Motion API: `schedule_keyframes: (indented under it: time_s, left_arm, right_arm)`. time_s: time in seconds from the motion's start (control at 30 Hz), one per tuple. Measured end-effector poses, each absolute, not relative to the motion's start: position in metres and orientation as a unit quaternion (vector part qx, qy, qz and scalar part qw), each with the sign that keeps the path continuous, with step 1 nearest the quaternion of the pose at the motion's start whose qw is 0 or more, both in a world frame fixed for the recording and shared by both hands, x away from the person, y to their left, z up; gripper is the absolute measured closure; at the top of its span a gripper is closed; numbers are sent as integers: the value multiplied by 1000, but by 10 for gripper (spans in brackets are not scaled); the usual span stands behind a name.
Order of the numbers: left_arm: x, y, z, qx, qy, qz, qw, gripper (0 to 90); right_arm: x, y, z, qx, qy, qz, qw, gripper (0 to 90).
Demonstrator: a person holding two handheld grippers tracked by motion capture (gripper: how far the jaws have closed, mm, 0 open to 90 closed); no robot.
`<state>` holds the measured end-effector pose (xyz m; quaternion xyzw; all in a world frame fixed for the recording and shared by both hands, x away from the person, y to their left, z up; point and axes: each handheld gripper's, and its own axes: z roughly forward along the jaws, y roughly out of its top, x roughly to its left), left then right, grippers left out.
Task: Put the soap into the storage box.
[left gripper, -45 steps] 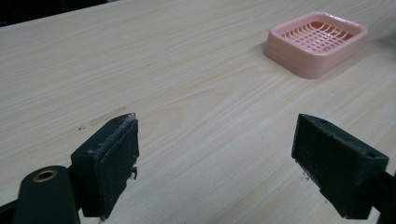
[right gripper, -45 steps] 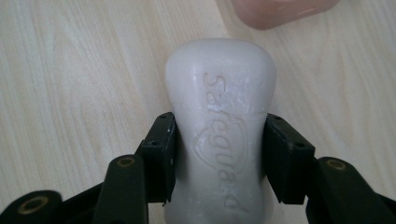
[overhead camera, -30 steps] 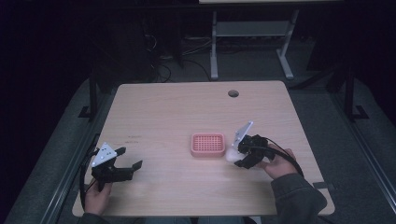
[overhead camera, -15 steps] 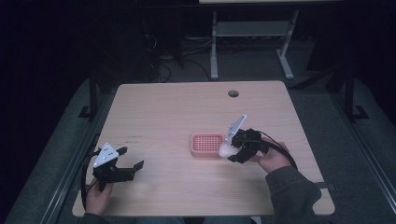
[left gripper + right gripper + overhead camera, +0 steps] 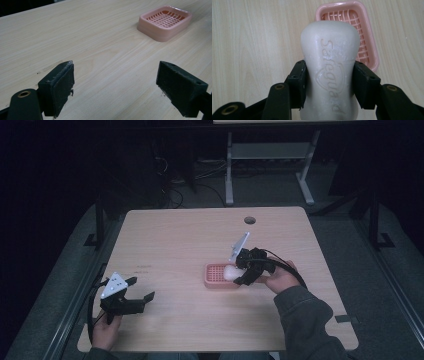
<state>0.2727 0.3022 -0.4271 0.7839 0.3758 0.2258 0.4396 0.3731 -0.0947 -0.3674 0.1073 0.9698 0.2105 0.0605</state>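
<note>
A white bar of soap (image 5: 329, 62) stamped "Safeguard" is clamped between the jaws of my right gripper (image 5: 329, 82). In the high view the soap (image 5: 230, 272) hangs over the right part of a pink slatted soap dish (image 5: 216, 275), held by the right gripper (image 5: 239, 274). The right gripper view shows the dish (image 5: 369, 37) below and beyond the soap. My left gripper (image 5: 141, 290) rests open near the table's front left, nothing between its pads (image 5: 58, 85). Far off at upper right in the left gripper view stands the dish (image 5: 165, 22).
The wooden table (image 5: 175, 240) has a round cable hole (image 5: 250, 220) near its back edge. A grey desk frame (image 5: 265, 155) stands on the dark floor behind. Black cables trail from both grippers.
My right gripper has carried the soap leftward, from beside the dish to over its right part. The left gripper has stayed where it was.
</note>
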Motion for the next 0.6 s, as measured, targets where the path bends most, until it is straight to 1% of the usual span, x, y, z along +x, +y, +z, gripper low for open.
schedule_keyframes:
  time_s: [0.6]
  left_arm:
    - [273,304,-427,779,381,224,445,145]
  right_arm:
    - [390,-80,-368,97,973,205,44,489]
